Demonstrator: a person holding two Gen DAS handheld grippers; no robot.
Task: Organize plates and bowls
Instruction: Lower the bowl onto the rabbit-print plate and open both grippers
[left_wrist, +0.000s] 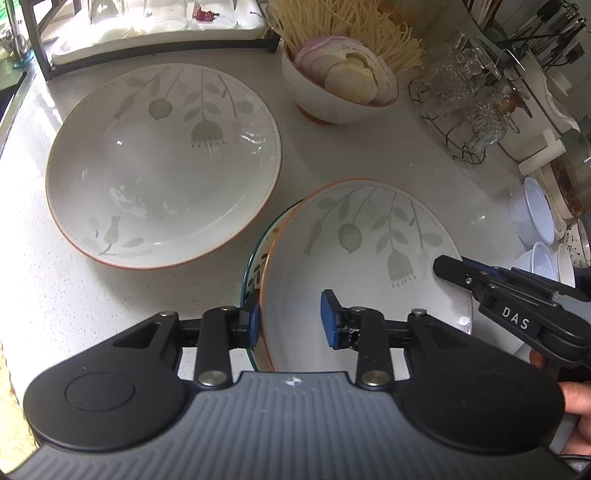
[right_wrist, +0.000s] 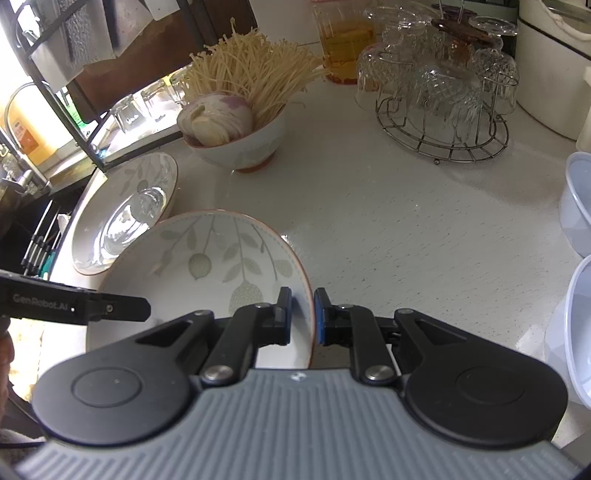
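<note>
**Two claws on one leaf-patterned plate**

On the pale worktop (left_wrist: 332, 155) a large leaf-patterned plate (left_wrist: 162, 166) lies flat, apart from the held plate (left_wrist: 369, 258), which sits atop a green-rimmed dish (left_wrist: 248, 266) seen only in the left view. The right claw (right_wrist: 303, 314), marked "DAS" in the left view, pinches that plate's right rim. The left claw (left_wrist: 290, 319), lettered "GenRobot.AI" in the right view, straddles the near-left rim, pads spread. A bowl (right_wrist: 240, 147) holds enoki and sliced onion.
</note>
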